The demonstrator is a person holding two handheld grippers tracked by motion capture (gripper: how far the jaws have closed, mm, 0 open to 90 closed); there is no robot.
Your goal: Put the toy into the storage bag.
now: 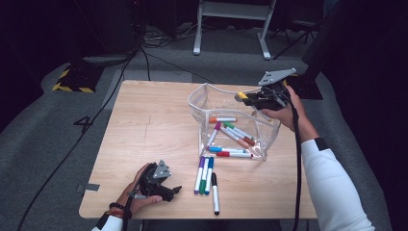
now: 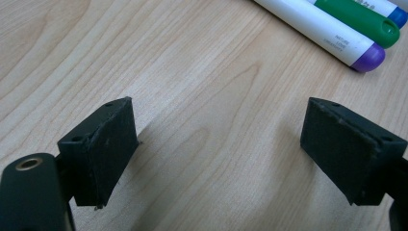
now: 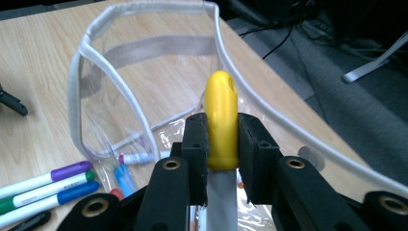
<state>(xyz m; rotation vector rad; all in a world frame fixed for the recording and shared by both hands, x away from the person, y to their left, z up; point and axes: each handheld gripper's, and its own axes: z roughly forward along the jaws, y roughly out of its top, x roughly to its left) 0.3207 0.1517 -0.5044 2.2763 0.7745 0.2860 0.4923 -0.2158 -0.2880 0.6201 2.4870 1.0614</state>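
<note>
My right tool [image 3: 222, 139] is clamped on the yellow marker [image 3: 222, 120] at its cap end, above the open clear pouch [image 1: 207, 103] on the tabletop [image 1: 144, 125]. The marker looks light, stiff and smooth, so I grip it firmly. My left tool [image 2: 219, 154] rests apart, empty. The marker's lower body is hidden behind the jaws.

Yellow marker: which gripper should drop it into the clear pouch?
Right. The right gripper already clamps the yellow marker above the clear pouch; the left gripper rests open, empty.
</note>
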